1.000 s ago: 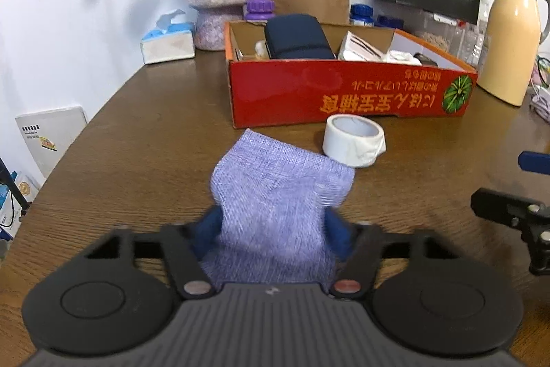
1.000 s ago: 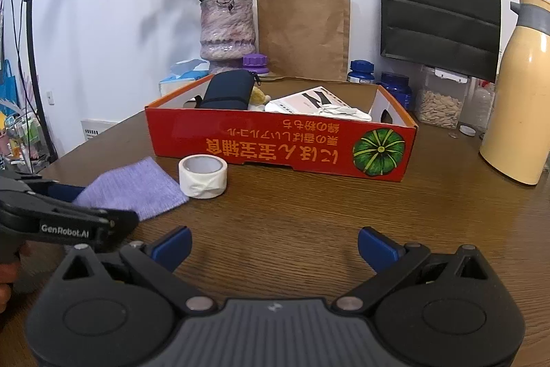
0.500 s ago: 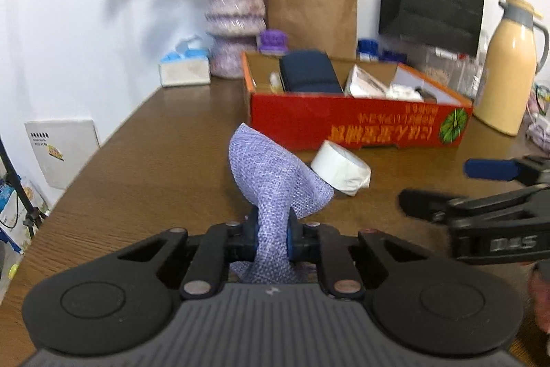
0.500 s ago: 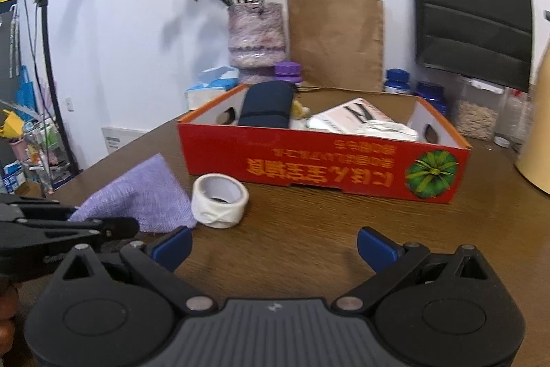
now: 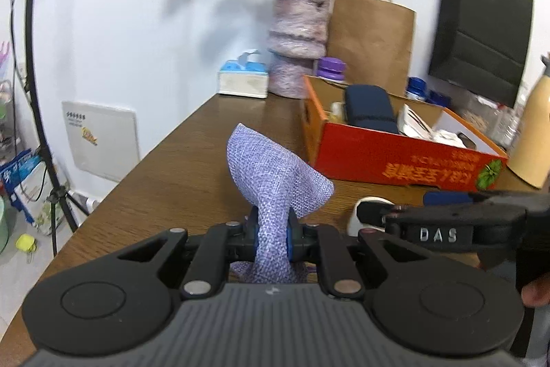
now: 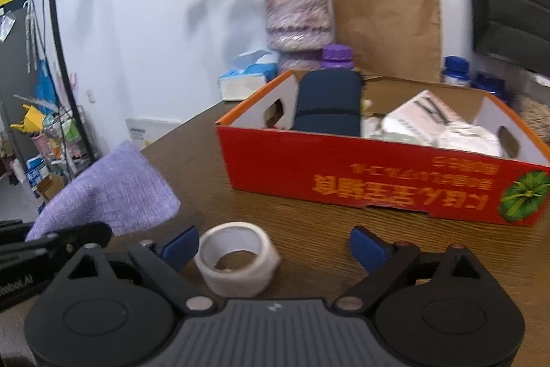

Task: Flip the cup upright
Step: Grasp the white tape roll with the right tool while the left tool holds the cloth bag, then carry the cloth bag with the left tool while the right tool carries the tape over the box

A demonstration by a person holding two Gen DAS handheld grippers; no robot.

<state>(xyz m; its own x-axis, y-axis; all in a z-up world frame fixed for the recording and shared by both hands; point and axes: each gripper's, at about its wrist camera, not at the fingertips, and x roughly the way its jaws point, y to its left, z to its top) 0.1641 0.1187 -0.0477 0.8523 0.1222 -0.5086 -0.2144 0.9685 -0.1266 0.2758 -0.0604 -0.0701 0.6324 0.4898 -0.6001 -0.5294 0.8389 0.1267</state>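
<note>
A short white cup lies on the brown table, its round opening turned up toward my right wrist camera. My right gripper straddles it with the jaws closing. The cup sits near the left blue pad and neither pad presses it. In the left wrist view the cup peeks out behind the right gripper. My left gripper is shut on a purple knitted cloth, bunched and raised off the table. The cloth and the left gripper also show at the left of the right wrist view.
A red cardboard box filled with items stands just behind the cup. Beyond it are a vase of dried flowers, a brown paper bag, a tissue box and a cream thermos. The table's edge runs along the left.
My left gripper shut on the purple cloth and lifted it into a bunch. The right gripper moved left up to the cup, and its jaws have narrowed around it.
</note>
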